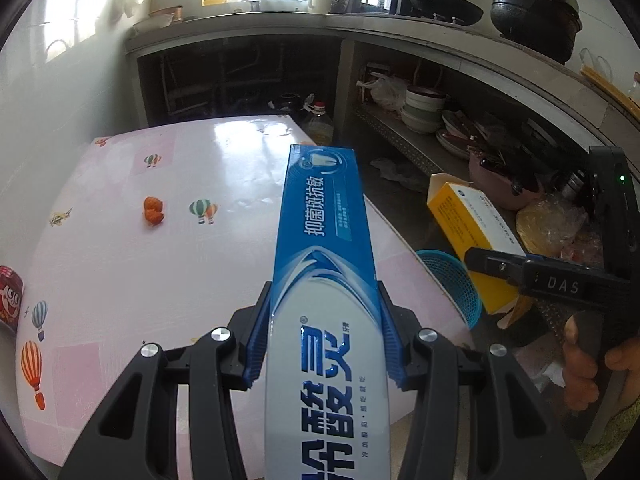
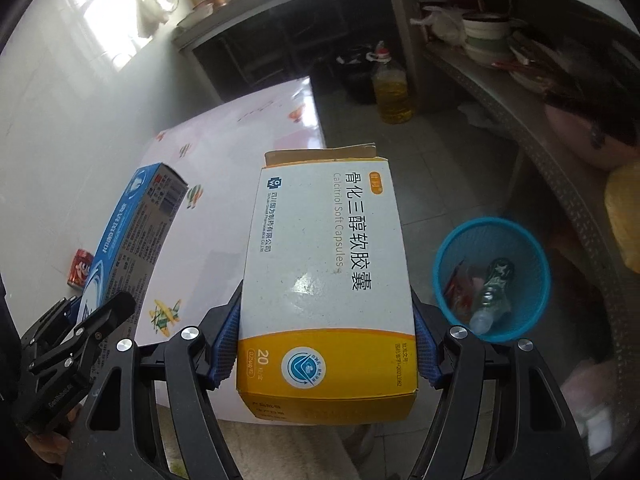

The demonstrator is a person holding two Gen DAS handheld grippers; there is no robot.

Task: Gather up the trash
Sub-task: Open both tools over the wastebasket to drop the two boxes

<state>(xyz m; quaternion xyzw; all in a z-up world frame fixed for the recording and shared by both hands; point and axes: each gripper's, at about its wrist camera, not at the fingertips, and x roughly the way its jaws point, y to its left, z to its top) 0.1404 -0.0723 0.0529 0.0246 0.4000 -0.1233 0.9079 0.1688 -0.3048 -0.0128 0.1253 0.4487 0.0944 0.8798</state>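
Observation:
My left gripper (image 1: 324, 340) is shut on a long blue and white toothpaste box (image 1: 326, 248), held above the pink table (image 1: 160, 280). The right gripper (image 2: 324, 344) is shut on a white and yellow medicine box (image 2: 328, 272) with an open end flap, held past the table's right edge. In the left wrist view that medicine box (image 1: 468, 224) and the right gripper (image 1: 504, 270) show at the right. The toothpaste box (image 2: 132, 232) and the left gripper (image 2: 80, 320) show at the left of the right wrist view. A blue mesh bin (image 2: 492, 276) with wrappers and a crushed bottle inside stands on the floor to the right.
An orange scrap (image 1: 153, 211) and a red can (image 1: 10, 296) lie on the table; the can (image 2: 82, 268) also shows in the right wrist view. An oil jug (image 2: 390, 88) stands on the floor. Shelves with bowls (image 1: 424, 108) run along the right.

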